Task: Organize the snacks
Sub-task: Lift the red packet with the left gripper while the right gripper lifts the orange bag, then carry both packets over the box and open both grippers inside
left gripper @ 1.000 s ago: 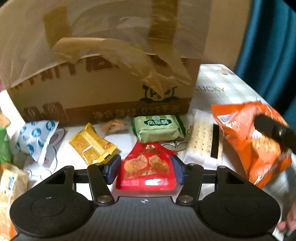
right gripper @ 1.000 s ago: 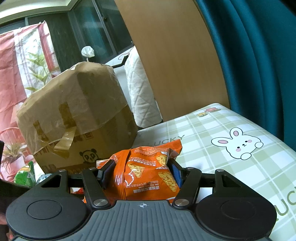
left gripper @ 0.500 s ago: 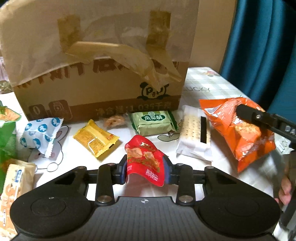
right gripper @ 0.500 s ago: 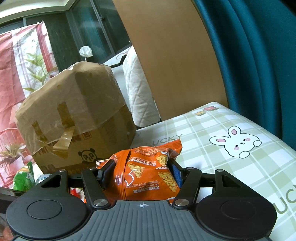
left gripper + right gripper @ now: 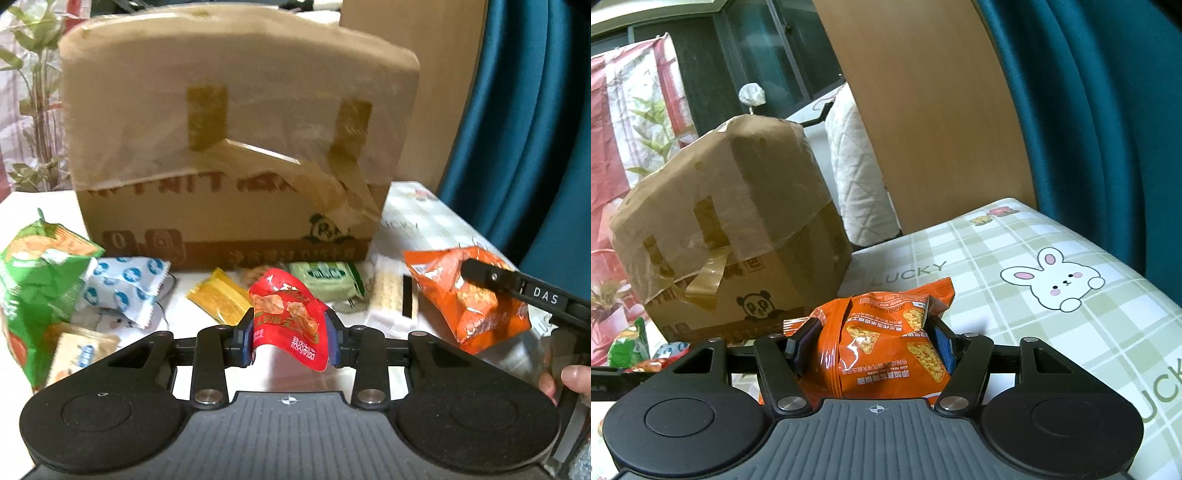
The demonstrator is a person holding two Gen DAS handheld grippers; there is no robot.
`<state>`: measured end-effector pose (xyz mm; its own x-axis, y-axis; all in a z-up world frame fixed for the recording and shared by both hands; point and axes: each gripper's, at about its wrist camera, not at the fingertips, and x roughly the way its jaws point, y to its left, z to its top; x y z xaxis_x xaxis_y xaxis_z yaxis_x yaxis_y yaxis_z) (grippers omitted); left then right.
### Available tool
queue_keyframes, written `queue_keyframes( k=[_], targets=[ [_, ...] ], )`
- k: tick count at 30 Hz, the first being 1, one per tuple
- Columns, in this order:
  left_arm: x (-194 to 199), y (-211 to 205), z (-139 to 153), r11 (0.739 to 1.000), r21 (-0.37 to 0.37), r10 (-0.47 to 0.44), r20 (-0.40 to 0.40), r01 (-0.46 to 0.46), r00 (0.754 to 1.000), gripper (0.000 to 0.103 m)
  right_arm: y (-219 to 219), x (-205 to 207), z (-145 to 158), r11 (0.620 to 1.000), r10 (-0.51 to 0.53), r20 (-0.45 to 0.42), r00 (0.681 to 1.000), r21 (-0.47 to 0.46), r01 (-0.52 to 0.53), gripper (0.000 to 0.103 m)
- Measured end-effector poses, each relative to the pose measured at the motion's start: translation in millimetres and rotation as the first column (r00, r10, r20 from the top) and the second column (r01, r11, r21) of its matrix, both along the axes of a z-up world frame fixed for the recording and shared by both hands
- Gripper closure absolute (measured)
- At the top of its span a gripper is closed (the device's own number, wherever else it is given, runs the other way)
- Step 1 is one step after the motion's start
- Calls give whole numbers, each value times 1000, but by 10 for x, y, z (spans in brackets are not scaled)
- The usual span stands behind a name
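My left gripper [image 5: 290, 341] is shut on a small red snack packet [image 5: 288, 317] and holds it lifted off the table, in front of the taped cardboard box [image 5: 229, 155]. My right gripper [image 5: 870, 341] is shut on an orange chip bag [image 5: 882, 347]. In the left wrist view that orange chip bag [image 5: 465, 299] hangs at the right, pinched by a black finger [image 5: 491, 275] of the right gripper. On the table by the box lie a yellow packet [image 5: 218, 299], a green packet [image 5: 325, 278], a cracker pack [image 5: 389, 299] and a blue-dotted white packet [image 5: 122, 284].
A green chip bag [image 5: 33, 280] and a beige packet [image 5: 81, 350] lie at the left. The checked tablecloth [image 5: 1015, 251] with rabbit prints spreads to the right. A wooden board [image 5: 934, 110] and a teal curtain [image 5: 1108, 110] stand behind. A person's fingers [image 5: 561, 380] show at the right edge.
My left gripper closed on the red packet and lifted it off the table, drawing back from the box. My right gripper kept still with the orange bag.
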<state>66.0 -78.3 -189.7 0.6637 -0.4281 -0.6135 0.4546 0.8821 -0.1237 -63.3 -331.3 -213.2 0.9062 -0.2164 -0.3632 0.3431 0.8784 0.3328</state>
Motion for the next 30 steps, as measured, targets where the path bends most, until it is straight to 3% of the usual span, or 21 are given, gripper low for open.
queue_keyframes(
  k=[7, 13, 26, 30],
  targets=[
    [-18, 165, 178, 999, -28, 20, 51, -18, 999, 64, -31, -59, 125, 999, -43, 19, 999, 27, 42, 45],
    [-125, 250, 356, 998, -54, 15, 95, -10, 995, 64, 11, -101, 380, 999, -47, 56, 997, -21, 48, 45],
    [1, 346, 956, 994, -105, 40, 242, -15, 969, 64, 113, 56, 1196, 990, 45, 179, 983, -139, -20, 45],
    [64, 360, 1100, 992, -127, 48, 275, -14, 960, 64, 110, 182, 1414, 991, 67, 217, 974, -127, -40, 45]
  ],
)
